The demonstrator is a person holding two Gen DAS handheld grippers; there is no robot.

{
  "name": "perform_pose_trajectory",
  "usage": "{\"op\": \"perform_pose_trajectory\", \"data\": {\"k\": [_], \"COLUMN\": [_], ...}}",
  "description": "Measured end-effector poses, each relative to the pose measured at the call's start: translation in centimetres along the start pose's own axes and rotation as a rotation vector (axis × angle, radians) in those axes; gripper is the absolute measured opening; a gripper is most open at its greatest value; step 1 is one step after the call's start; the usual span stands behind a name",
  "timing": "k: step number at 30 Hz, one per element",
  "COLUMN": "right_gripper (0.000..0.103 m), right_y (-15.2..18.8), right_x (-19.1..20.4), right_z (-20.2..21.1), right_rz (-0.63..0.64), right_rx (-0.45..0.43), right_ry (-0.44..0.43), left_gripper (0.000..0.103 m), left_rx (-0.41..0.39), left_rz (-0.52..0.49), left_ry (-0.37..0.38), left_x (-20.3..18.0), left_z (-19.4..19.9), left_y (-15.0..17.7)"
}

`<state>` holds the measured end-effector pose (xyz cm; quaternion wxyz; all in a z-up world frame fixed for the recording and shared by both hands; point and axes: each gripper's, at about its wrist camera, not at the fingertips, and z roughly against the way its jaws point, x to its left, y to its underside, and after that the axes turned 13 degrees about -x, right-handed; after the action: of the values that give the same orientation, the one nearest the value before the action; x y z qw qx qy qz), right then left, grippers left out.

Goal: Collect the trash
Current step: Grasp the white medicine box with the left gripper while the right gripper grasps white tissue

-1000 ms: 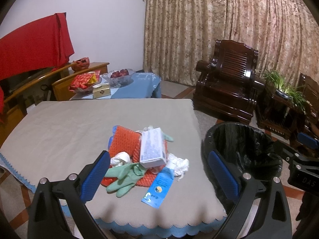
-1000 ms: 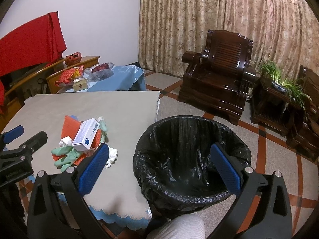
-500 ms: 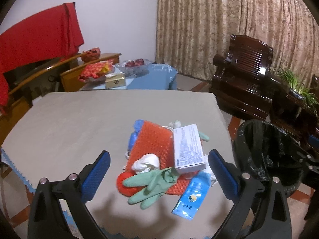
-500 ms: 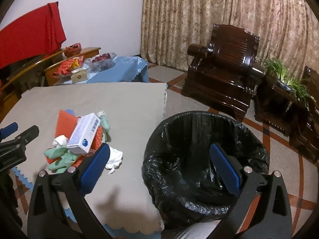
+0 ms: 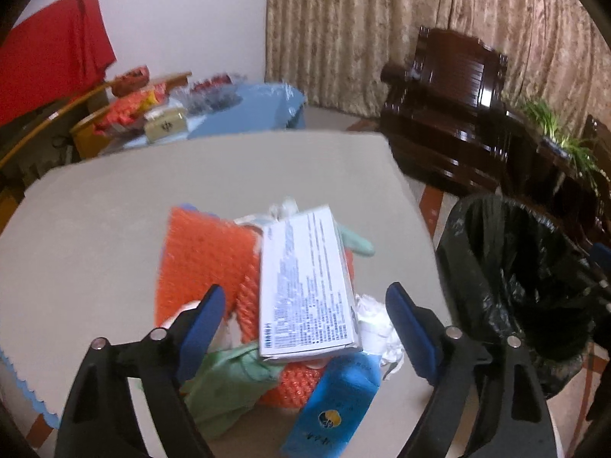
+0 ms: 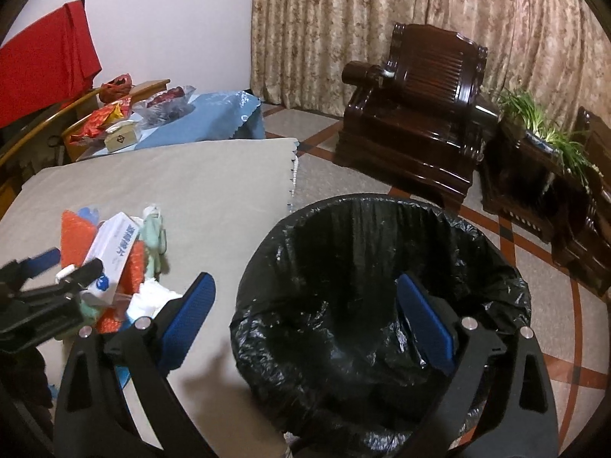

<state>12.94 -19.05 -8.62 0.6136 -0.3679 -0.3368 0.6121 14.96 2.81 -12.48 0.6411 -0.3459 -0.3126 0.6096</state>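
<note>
Black-lined trash bin (image 6: 382, 305) beside the table (image 5: 114, 210) appears empty — nothing collected. The trash pile, topped by a white carton (image 5: 305, 286), remains on the table. Left gripper (image 5: 305, 316), jaws just narrowing, straddles it ungrasped; right gripper (image 6: 305, 313) hangs open.

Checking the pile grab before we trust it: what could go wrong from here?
1. The left gripper, jaws just narrowing around the white box, isn't pressing it yet; the box sits loose atop the orange mesh and may slide.
2. The green glove and blue packet could be dragged off the table's near edge.
3. The bin stands off to the side.
</note>
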Motion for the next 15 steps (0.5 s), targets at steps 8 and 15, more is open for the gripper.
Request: {"op": "perform_pose_trajectory", "data": {"k": [8, 15], "right_gripper": [0.094, 0.086], "right_y": [0.3, 0.2], "right_x": [0.6, 1.5], "right_z": [-1.5, -1.7], "right_rz": [0.022, 0.027], "right_rx": [0.022, 0.021], "right_ry": [-0.014, -0.046], "left_gripper": [0.068, 0.06], "left_rx": [0.086, 0.06], "left_rz": [-0.002, 0.005], "left_ry": [0.025, 0.033], "left_x": [-0.3, 0.0], "left_z": [-2.8, -2.4], "left_y": [1.1, 0.8]}}
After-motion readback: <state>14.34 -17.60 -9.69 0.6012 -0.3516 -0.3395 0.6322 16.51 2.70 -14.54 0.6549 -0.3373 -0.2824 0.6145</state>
